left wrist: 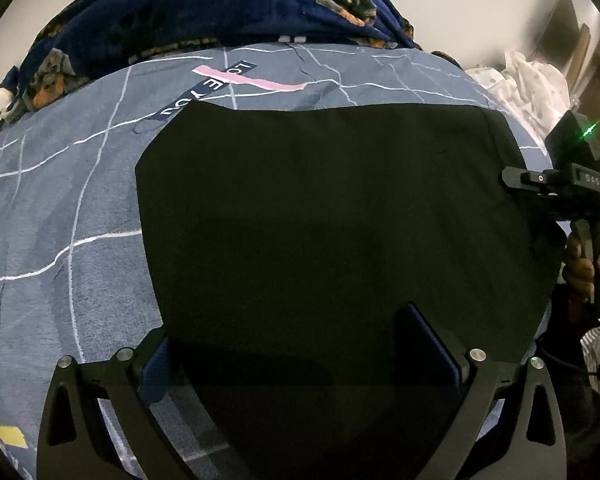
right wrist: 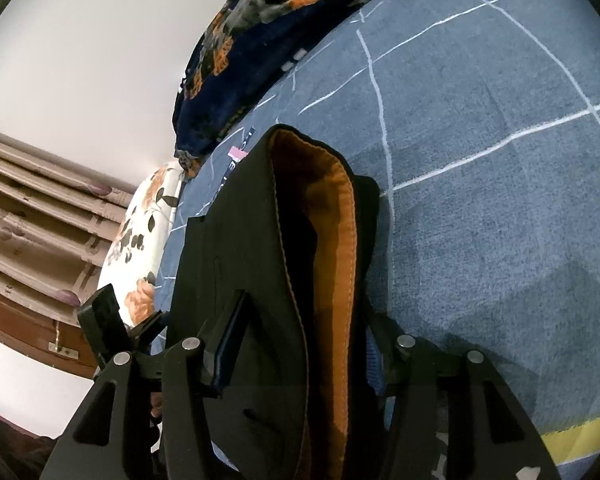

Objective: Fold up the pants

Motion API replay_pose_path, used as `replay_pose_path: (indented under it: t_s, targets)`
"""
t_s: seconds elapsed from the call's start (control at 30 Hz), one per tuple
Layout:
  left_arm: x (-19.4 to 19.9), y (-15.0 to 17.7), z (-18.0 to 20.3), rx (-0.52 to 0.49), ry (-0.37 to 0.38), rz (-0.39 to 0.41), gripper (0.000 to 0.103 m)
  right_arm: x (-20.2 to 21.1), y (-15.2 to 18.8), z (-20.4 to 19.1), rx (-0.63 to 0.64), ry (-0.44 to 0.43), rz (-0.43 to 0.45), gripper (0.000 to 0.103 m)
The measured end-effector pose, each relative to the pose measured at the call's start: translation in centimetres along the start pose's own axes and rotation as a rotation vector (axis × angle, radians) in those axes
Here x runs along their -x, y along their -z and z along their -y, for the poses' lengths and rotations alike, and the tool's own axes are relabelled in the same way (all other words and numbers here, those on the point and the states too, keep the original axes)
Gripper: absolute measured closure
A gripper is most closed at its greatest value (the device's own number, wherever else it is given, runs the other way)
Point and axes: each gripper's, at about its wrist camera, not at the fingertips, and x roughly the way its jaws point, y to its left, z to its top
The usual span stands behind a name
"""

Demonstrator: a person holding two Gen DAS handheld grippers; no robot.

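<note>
The left tool (left wrist: 300,352) hangs over the near edge of the black pants (left wrist: 320,208), its fingers (left wrist: 432,344) spread wide with nothing gripped; one blue-padded finger sits over the dark cloth, the other over the sheet just beside the garment's edge. The right tool (right wrist: 300,340) is about half open, and a thick fold of the pants (right wrist: 260,280), waistband with orange lining (right wrist: 332,240) turned up, passes between its fingers (right wrist: 232,332). The near pad lies against the cloth; whether the far one presses on it is hidden by the fabric. In the left wrist view this right tool (left wrist: 516,184) meets the far right edge of the garment, with a hand (left wrist: 580,268) around its handle. The pants lie flat in a broad dark slab on the bed (left wrist: 60,208), covered by a grey-blue sheet with white lines. Behind them a navy blanket (left wrist: 204,4) with orange patches is heaped against the white wall (right wrist: 80,40), and a floral pillow (right wrist: 140,232) lies at the bed's side.
</note>
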Motion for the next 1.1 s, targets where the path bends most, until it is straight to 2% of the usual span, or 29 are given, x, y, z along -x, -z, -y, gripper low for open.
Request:
replay_pose_path:
  t_s: [0.5,0.53,0.57,0.6,0.67,0.7,0.73,0.93,1.1]
  targets:
    - [0.0,-0.1,0.8,-0.034,-0.056,0.011,0.005,-0.5,-0.2,-0.5,0.034,0.031,-0.013,0.052]
    - [0.2,0.0,1.0,-0.053,-0.055,0.025,0.011,-0.7,-0.1,-0.9,0.05,0.046,-0.015,0.052]
    - [0.3,0.0,1.2,-0.066,-0.053,0.035,0.023,-0.8,-0.1,-1.2,0.065,0.065,-0.018,0.052]
    - [0.5,0.0,1.3,-0.078,-0.051,0.044,0.03,-0.8,-0.1,-1.3,0.07,0.072,-0.024,0.056]
    - [0.8,-0.1,1.3,-0.079,-0.045,0.051,0.055,-0.8,-0.1,-1.2,0.048,0.059,-0.031,0.062]
    - [1.0,-0.3,1.0,-0.065,-0.047,0.054,0.062,-0.8,-0.1,-1.1,0.033,0.04,-0.03,0.065]
    - [1.2,-0.4,0.6,-0.052,-0.044,0.058,0.074,-0.7,-0.1,-1.1,0.023,0.022,-0.029,0.068]
    - [2.2,-0.8,-0.8,0.025,0.034,0.073,0.084,-0.3,0.1,-1.5,-0.028,-0.033,-0.027,0.076]
    - [2.7,-1.1,-3.2,0.125,0.132,0.063,0.085,-0.1,-0.2,-2.5,-0.062,-0.085,-0.027,0.078]
